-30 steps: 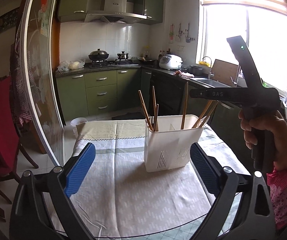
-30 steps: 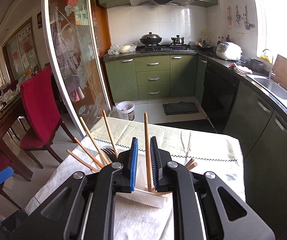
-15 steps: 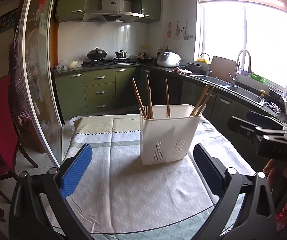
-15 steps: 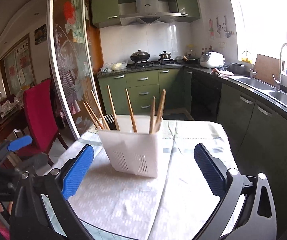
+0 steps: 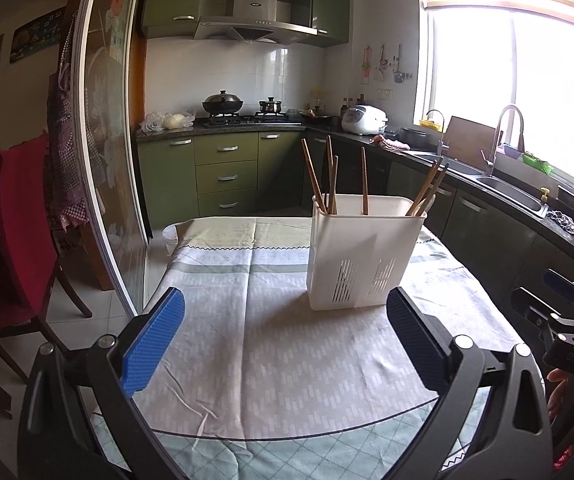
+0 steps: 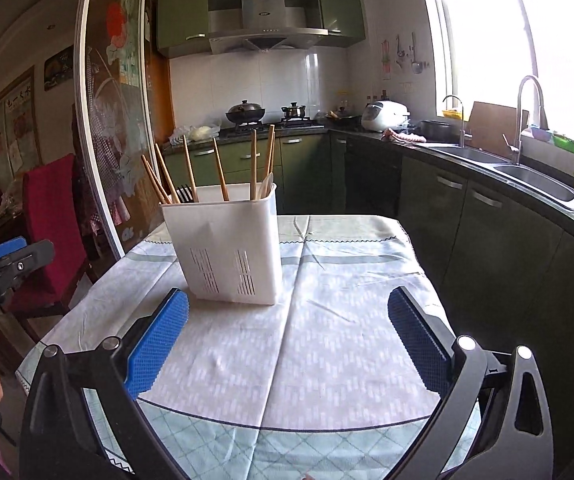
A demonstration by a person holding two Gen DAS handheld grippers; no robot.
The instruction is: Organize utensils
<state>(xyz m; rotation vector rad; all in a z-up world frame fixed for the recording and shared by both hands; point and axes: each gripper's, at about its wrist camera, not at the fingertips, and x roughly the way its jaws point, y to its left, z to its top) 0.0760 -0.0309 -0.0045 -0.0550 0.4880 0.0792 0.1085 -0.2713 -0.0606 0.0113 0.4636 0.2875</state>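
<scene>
A white plastic utensil holder (image 5: 361, 254) (image 6: 229, 244) stands on the cloth-covered table (image 5: 287, 344) (image 6: 327, 340). Several wooden chopsticks (image 5: 364, 181) (image 6: 219, 169) stick up out of it, and a dark fork head (image 6: 185, 193) and a pale spoon (image 6: 265, 186) show at its rim. My left gripper (image 5: 285, 338) hangs open in front of the holder, nothing between its blue pads. My right gripper (image 6: 287, 340) is open and empty too, nearer than the holder and to its right. Each gripper shows at the edge of the other's view, held by a hand.
A glass sliding door (image 5: 107, 160) and a red-covered chair (image 5: 19, 220) stand left of the table. Dark green kitchen cabinets (image 5: 227, 176) and a counter with a sink (image 6: 527, 178) run along the back and right. A white bin (image 5: 169, 236) sits on the floor past the table.
My right gripper, shut on an upright chopstick in the holder a second ago, has opened wide, let it go and drawn back and down. My left gripper has sunk slightly.
</scene>
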